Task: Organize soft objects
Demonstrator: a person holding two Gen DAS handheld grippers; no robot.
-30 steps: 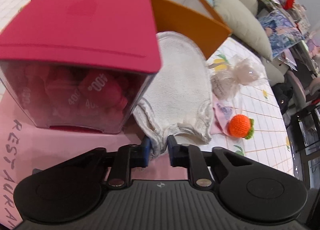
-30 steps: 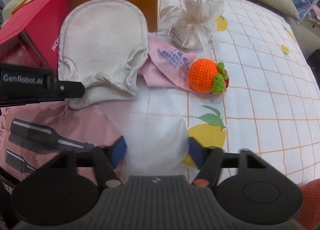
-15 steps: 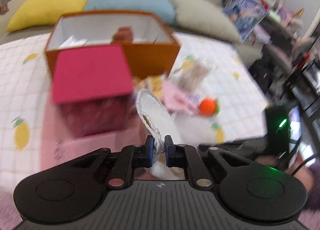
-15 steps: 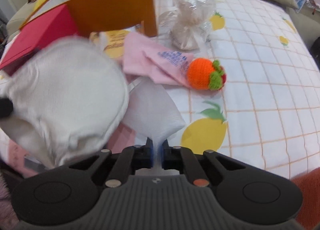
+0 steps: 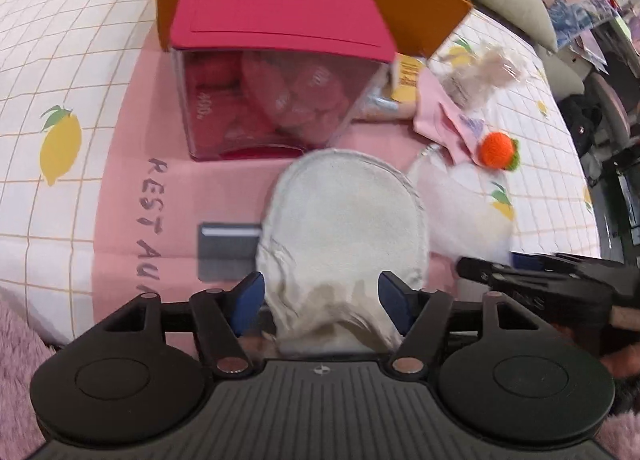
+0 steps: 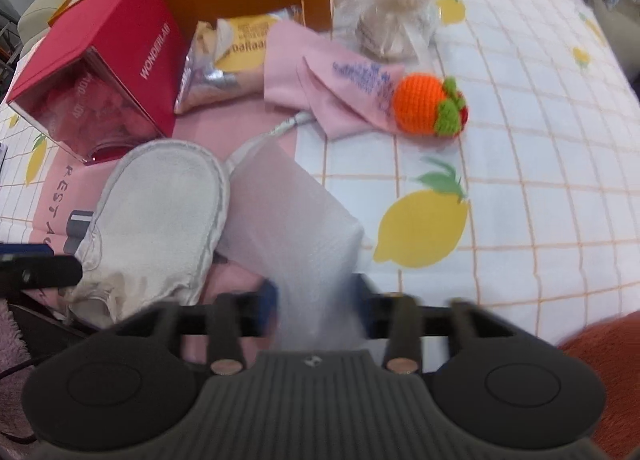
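Now the left gripper [image 5: 320, 296] has its jaws spread wide, just been opening; the white terry mitt [image 5: 344, 227] lies between the blue pads [image 5: 249, 298] with clear gaps on both sides, so nothing is gripped. Mitt rests flat on the pink printed sheet [image 5: 132, 187], cuff end toward the camera, rounded end pointing at the red-lidded clear box [image 5: 276, 59]. Box sits on the same sheet, just in front of the orange box [image 5: 424, 15].

Right gripper [image 6: 316, 302] jaws partly apart, also just been opening; frame is blurred. The translucent white pouch [image 6: 296, 227] runs down between the 2 fingers, and I cannot tell for sure if the pads touch it, though gaps seem to show at the sides. Pouch lies just beside the mitt, on its right in the right wrist view, edges touching or overlapping slightly, partly on the sheet and partly on the lemon-print cloth [image 6: 540, 139].

Farther back: folded pink cloth [image 6: 320, 87] with the orange knitted fruit [image 6: 428, 103] resting against its right end, a yellow snack packet [image 6: 236, 47] leaning by the orange box, and a clear-wrapped cream bundle [image 6: 396, 15] behind the pink cloth.

Left gripper's black finger shows at the left edge of the right wrist view, near the mitt cuff.
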